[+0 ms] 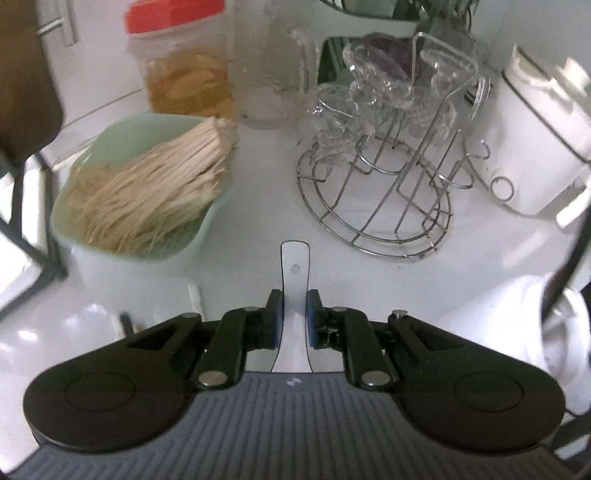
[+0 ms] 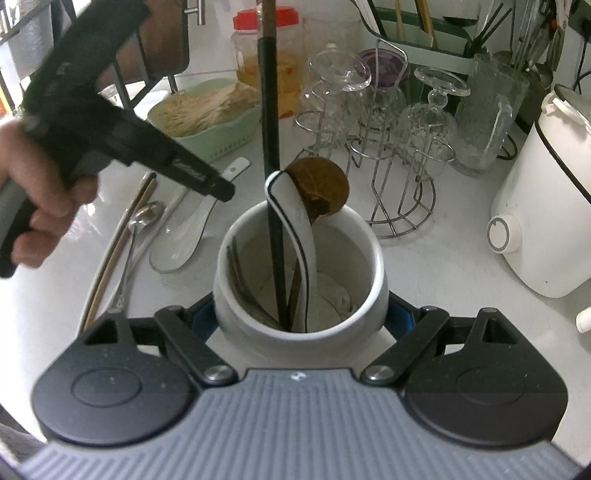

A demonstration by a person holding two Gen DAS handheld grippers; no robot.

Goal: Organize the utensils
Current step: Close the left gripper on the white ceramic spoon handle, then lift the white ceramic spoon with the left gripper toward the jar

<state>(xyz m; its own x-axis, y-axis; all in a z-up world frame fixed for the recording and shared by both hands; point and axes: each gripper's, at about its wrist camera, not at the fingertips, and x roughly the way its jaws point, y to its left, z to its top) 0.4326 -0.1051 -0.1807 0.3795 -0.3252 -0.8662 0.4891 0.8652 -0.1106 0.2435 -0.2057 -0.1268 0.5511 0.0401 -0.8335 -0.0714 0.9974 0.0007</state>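
My left gripper (image 1: 294,314) is shut on the handle of a white ceramic soup spoon (image 1: 294,266), whose handle end points forward. In the right wrist view the spoon (image 2: 184,240) lies on the white counter under the left gripper (image 2: 221,190). My right gripper (image 2: 301,317) is closed around a white ceramic utensil holder (image 2: 369,236). The holder contains a black-and-white spoon (image 2: 295,229), a wooden spoon (image 2: 321,188), a long dark ladle handle (image 2: 267,110) and other utensils. A metal spoon (image 2: 138,225) and chopsticks (image 2: 122,236) lie on the counter to the left.
A green basket of dried noodles (image 1: 140,184) (image 2: 207,110) sits at left. A wire rack with upturned glasses (image 1: 388,166) (image 2: 388,122) stands behind. A white cooker (image 2: 543,206) (image 1: 543,140) is at right. A red-lidded jar (image 2: 266,59) and a dish rack (image 2: 424,33) stand at the back.
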